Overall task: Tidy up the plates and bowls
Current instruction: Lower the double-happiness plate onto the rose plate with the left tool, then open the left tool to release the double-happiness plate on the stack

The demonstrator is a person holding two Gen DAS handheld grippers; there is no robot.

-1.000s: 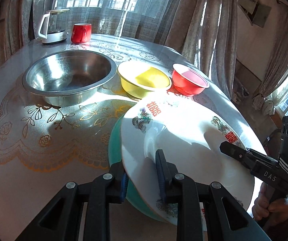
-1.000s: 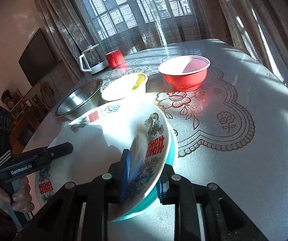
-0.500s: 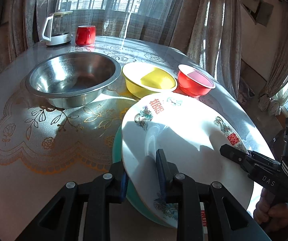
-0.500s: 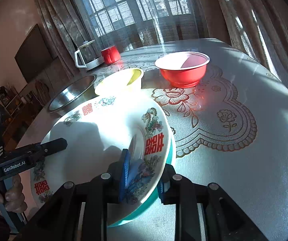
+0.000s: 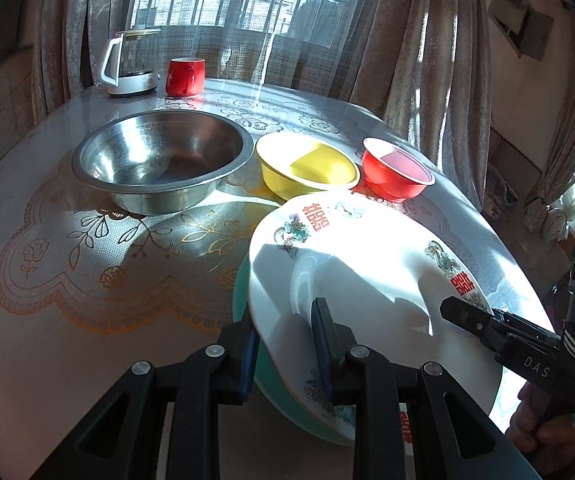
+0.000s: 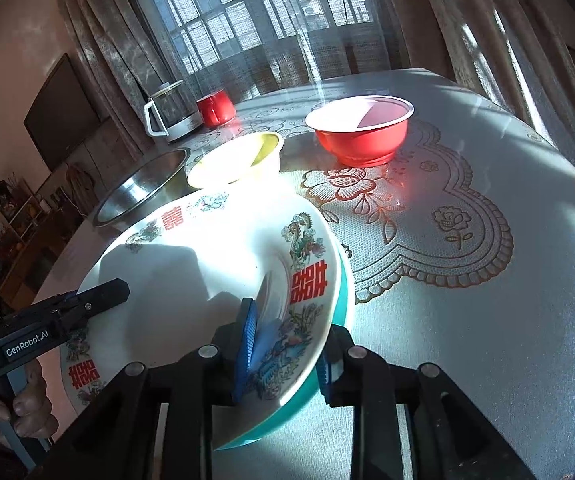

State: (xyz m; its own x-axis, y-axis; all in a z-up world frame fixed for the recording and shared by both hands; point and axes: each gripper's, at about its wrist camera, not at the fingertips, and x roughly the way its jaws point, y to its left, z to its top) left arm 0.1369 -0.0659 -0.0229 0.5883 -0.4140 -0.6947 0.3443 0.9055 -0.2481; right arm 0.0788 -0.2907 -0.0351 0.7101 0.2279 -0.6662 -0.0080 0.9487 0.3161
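A white plate (image 5: 367,264) (image 6: 207,264) with red and green patterns lies stacked on a teal plate (image 5: 241,304) (image 6: 345,292) on the table. My left gripper (image 5: 285,344) is shut on the near rim of both plates, one pad outside the teal edge and one on the white plate's inner face. On the opposite side, my right gripper (image 6: 285,352) straddles the rim of the stack; its jaws are opening and the pads look slack. A steel bowl (image 5: 159,160), a yellow bowl (image 5: 307,168) and a red bowl (image 5: 395,176) stand in a row behind.
A glass kettle (image 5: 131,64) and a red mug (image 5: 185,76) stand at the far edge of the round table (image 6: 487,320), which has a lace-patterned cloth. A person's hand (image 6: 27,412) holds the left gripper's handle. Curtains and a window lie beyond.
The right gripper's pads have spread slightly apart around the plates' rim. The left view has shifted a little; the plates stay between both grippers.
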